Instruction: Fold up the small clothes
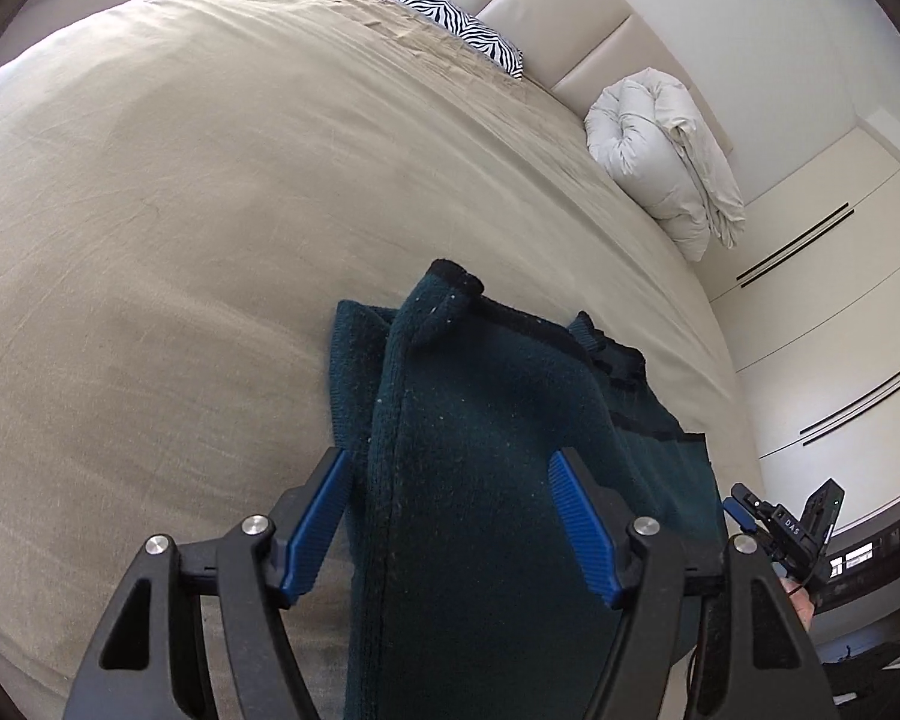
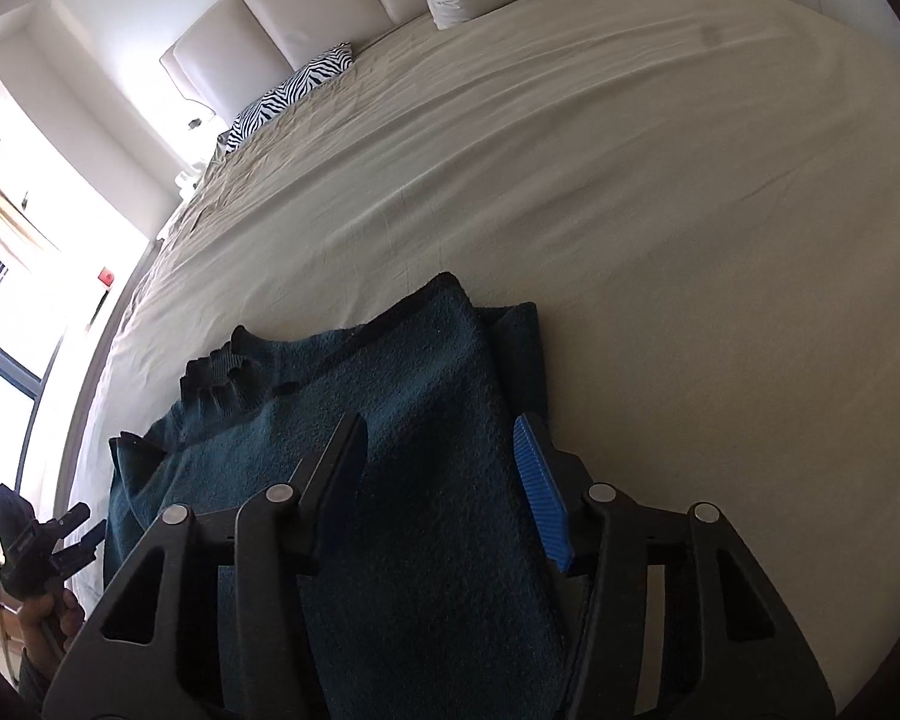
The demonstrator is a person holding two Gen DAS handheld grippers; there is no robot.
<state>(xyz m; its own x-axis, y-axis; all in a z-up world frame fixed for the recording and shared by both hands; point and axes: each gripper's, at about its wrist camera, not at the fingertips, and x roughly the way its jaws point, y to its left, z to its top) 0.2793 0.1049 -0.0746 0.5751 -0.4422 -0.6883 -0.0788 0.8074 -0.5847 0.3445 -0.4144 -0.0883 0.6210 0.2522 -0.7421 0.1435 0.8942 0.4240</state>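
Dark teal knit sweater (image 1: 480,420) was found part-folded, sleeves tucked in, low at frame centre on the beige bed (image 1: 180,210), left gripper (image 1: 450,528) and right gripper (image 2: 444,480) spread apart, unclamped; final fold judged outstanding.

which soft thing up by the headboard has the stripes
The zebra-print pillow, black and white striped, lying flat at the headboard. The other one, the rolled duvet, is plain off-white and bulky.

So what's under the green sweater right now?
The green sweater lies folded on the beige bedsheet, which shows on every visible side. A folded layer of the sweater itself peeks out beneath. Anything else under it is covered.
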